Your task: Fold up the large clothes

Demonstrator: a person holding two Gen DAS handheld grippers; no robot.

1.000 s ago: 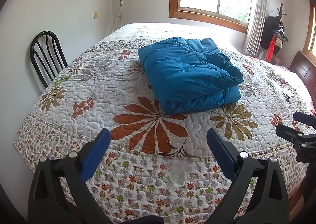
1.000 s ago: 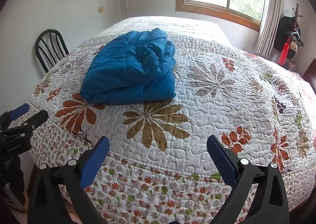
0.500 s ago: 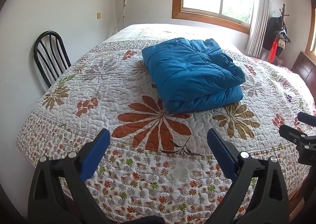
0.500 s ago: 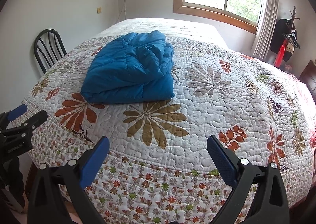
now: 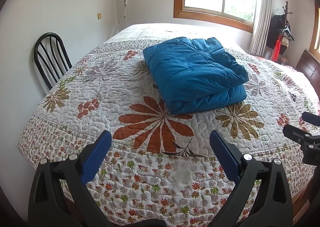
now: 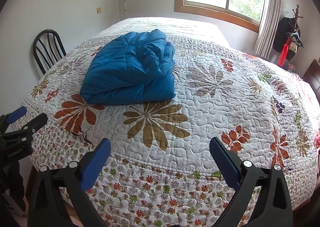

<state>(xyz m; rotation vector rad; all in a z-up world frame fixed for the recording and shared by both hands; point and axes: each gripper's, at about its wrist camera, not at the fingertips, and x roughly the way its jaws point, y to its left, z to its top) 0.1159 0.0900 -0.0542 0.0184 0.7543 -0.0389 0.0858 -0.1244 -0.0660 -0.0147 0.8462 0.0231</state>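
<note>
Quilted bed [image 5: 140, 95] and folded blue jacket [image 5: 196, 75] lie unchanged; left gripper [image 5: 160, 145] and right gripper [image 6: 160, 147] stay wide open, empty.

I'm looking along my left gripper [image 5: 160, 153]: two black moulded plastic arms with triangular cut-outs, each carrying a pair of round silver screws and ending in flat blue fingers [image 5: 96, 154]. My right gripper [image 6: 160, 154] is showing the same build, its blue fingers [image 6: 224, 159] finely textured. On the left tool's black body, seen from the right wrist, small pale lettering is showing, too blurred to read.
</note>
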